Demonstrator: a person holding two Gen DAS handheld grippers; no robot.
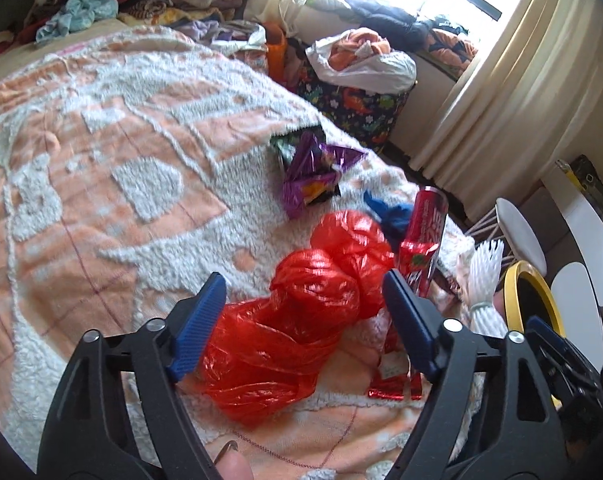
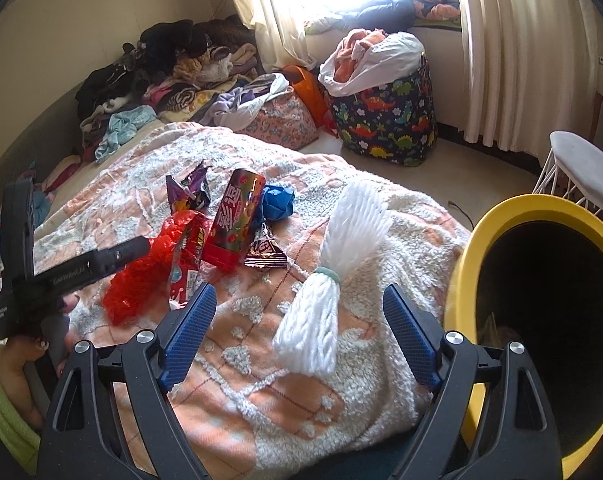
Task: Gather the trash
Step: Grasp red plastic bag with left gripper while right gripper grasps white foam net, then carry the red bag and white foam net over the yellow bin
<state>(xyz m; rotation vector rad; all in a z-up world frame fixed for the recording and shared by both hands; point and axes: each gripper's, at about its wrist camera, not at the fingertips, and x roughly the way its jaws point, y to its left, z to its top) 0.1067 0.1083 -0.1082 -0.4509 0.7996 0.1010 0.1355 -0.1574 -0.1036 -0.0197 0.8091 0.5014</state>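
Left hand-held gripper (image 1: 303,300): I see its blue jaws spread, the crumpled red plastic bag (image 1: 301,304) lying between them on the bed; whether a pad touches it I cannot tell.
Right hand-held gripper (image 2: 299,312): jaws spread wide and holding nothing, poised over the white foam net sleeve (image 2: 333,276), which lies between and just ahead of its fingers.
Other trash: beyond the left hand-held gripper, a purple snack wrapper (image 1: 313,176), a blue crumpled piece (image 1: 389,214) and a red candy box (image 1: 421,240), just right of the bag.
Bin: a yellow-rimmed bin (image 2: 513,212) stands close to the right of my right hand-held gripper, beside the bed.
Bed: peach-and-white blanket (image 1: 121,184) carries all the litter.
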